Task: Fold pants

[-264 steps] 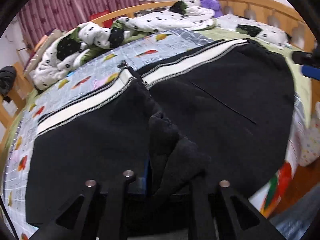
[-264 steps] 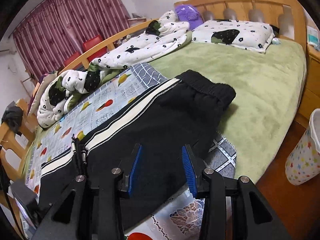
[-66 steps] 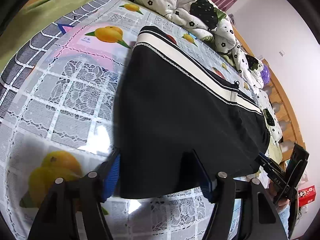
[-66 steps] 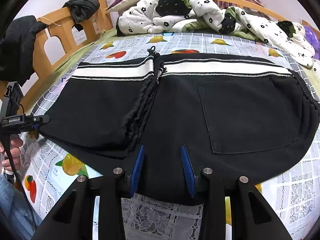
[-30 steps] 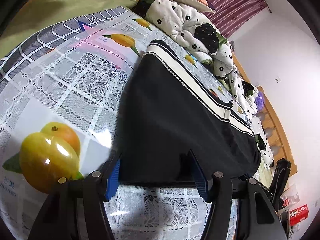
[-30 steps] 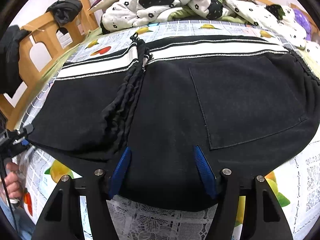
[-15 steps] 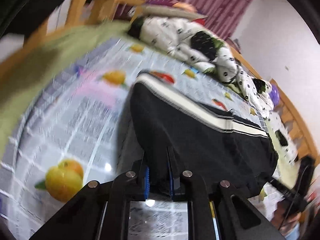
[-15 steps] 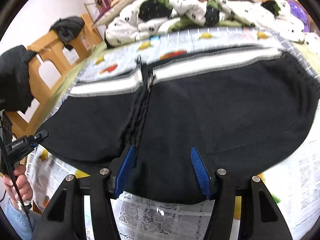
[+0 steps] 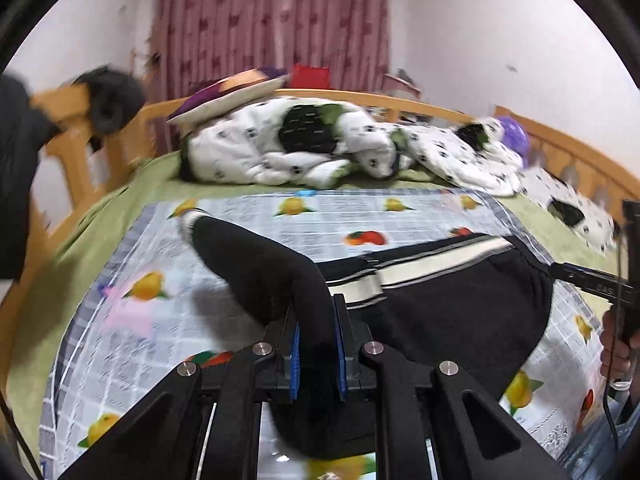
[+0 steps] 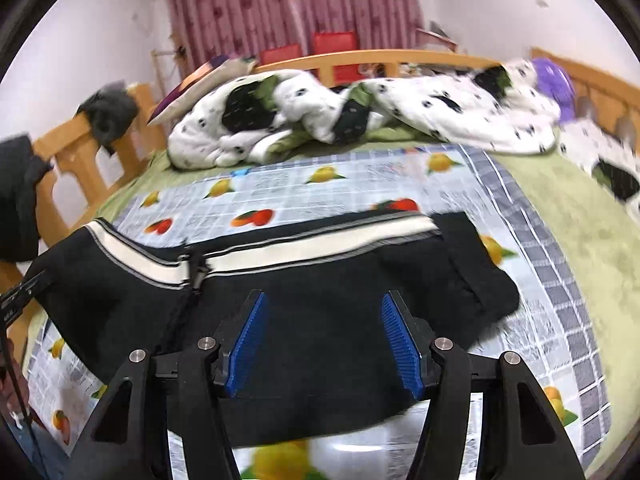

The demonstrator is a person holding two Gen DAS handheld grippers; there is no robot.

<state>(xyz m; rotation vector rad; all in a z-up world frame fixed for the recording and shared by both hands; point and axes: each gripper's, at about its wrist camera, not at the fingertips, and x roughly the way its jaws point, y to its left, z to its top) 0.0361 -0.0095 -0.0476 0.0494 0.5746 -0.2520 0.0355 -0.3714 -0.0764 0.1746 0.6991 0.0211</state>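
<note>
Left tongs pinching the pants, right tongs spread above them.

In my left wrist view, the left gripper [image 9: 316,354] at lower centre has its blue pads pressed onto a raised black fold of the pants [image 9: 440,304], which run toward the right of the frame over the fruit-print cloth [image 9: 132,320]; a hand [image 9: 618,346] grips the other tool at the right edge. In my right wrist view, the right gripper [image 10: 324,342] sits at lower centre, pads wide apart over the pants [image 10: 340,280], holding nothing.
</note>
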